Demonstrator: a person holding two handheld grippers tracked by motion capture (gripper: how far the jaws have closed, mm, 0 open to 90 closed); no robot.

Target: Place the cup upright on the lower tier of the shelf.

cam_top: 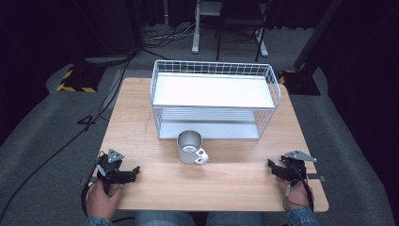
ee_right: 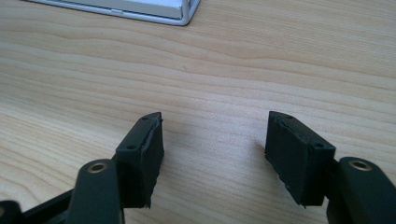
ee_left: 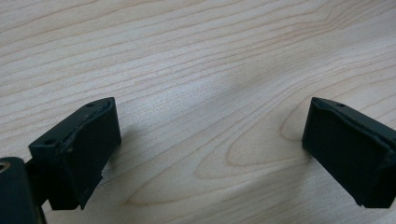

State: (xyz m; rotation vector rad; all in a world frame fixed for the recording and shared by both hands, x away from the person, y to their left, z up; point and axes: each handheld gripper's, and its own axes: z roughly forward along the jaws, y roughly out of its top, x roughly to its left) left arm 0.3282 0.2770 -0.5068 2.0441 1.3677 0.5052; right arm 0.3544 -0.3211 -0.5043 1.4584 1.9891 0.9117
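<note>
A silver metal mug stands upright on the wooden table, its handle toward the front right, just in front of a white wire rack with two shelves. My left gripper rests near the table's front left, held by a hand. In the left gripper view that gripper is open over bare wood. My right gripper lies near the front right edge. The right gripper view shows it open too, nothing between the jaws, with the rack's base corner beyond.
The rack fills the table's middle and back. Around the table lies grey carpet with cables, a yellow-black striped stand foot at the back left, and a white frame's legs behind.
</note>
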